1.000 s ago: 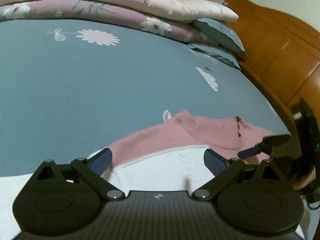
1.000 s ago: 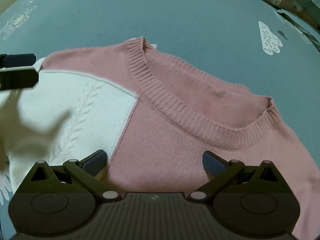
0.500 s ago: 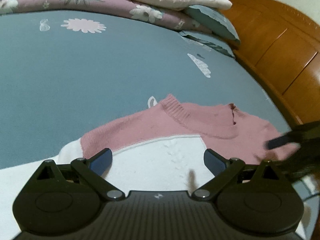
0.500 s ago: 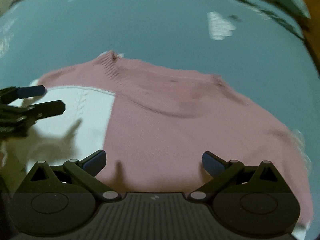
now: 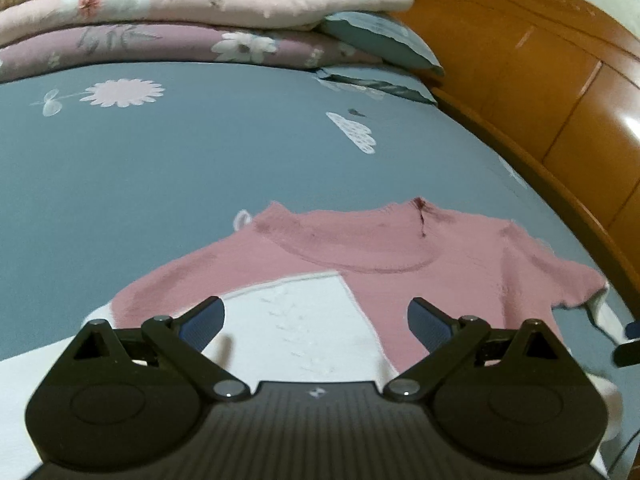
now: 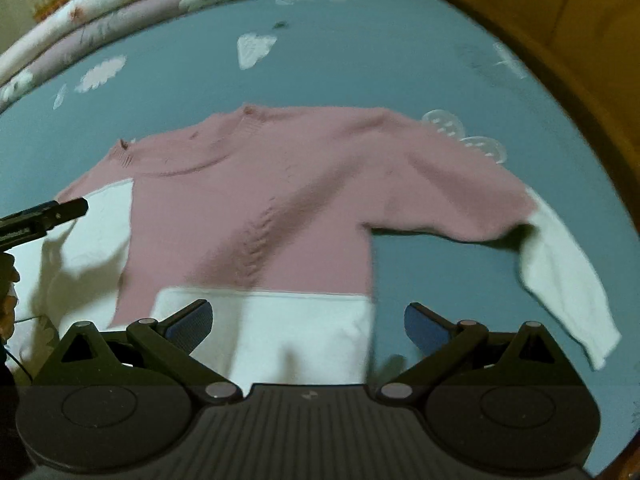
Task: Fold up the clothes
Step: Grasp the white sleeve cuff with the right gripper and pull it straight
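Both the left gripper (image 5: 316, 322) and right gripper (image 6: 308, 326) hover with jaws apart and empty over the pink-and-white sweater (image 6: 256, 200), spread flat mid-bed on the blue floral sheet (image 5: 160, 168), folded quilts (image 5: 180, 24) along the far edge, wooden headboard (image 5: 560, 100) rightward.

Blue floral bed (image 5: 168, 168); pink/white sweater (image 6: 280, 184) flat; folded quilts (image 5: 160, 20) at far edge
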A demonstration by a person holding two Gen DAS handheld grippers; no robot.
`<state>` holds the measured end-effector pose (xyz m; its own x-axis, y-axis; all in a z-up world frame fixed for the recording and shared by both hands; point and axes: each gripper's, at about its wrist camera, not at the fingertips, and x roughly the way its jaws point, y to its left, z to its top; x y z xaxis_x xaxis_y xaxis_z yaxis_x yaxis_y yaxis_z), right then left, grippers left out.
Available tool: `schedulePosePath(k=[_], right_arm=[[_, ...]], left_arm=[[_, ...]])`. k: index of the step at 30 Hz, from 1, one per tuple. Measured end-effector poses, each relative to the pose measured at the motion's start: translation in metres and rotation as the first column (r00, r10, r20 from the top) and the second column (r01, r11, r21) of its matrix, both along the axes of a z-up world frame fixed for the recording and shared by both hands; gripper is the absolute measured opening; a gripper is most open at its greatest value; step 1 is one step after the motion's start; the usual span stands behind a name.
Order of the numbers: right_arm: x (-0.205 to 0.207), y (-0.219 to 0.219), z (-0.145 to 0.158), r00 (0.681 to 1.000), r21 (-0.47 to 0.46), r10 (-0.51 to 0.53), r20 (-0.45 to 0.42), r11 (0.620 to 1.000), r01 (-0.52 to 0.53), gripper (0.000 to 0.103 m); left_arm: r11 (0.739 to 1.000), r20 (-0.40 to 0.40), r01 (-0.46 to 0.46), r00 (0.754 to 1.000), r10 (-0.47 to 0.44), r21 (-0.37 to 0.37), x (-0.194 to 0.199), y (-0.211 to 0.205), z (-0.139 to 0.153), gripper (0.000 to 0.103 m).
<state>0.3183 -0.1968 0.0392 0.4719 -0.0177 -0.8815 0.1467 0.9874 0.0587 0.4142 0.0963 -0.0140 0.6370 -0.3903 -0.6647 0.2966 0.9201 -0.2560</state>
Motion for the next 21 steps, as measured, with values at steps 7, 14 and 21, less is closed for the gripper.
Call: schedulePosePath(k=[7,14,21], right_arm=[[-0.048,-0.038,0.010,0.999,0.009,-0.022,0.037,1.000,0.022,0.103],[-0.059,-0.112,-0.022,0.986,0.199,-0.141,0.094,0.973,0.120,0.103],[-0.071,-0.196,-0.058,0.954,0.422,-0.280,0.106,0.881,0.212,0.103]], left_arm=[[0.999,0.102,0.046,0.994,-0.047,0.017,-0.016,-0.028,0.009,0.098],[0.996,0.141,0.070,0.987,-0.078,0.057,-0.051,-0.057,0.004,0.098],[0.999,0.024,0.024,0.999,-0.025,0.038,-0.091,-0.071,0.022,0.098]])
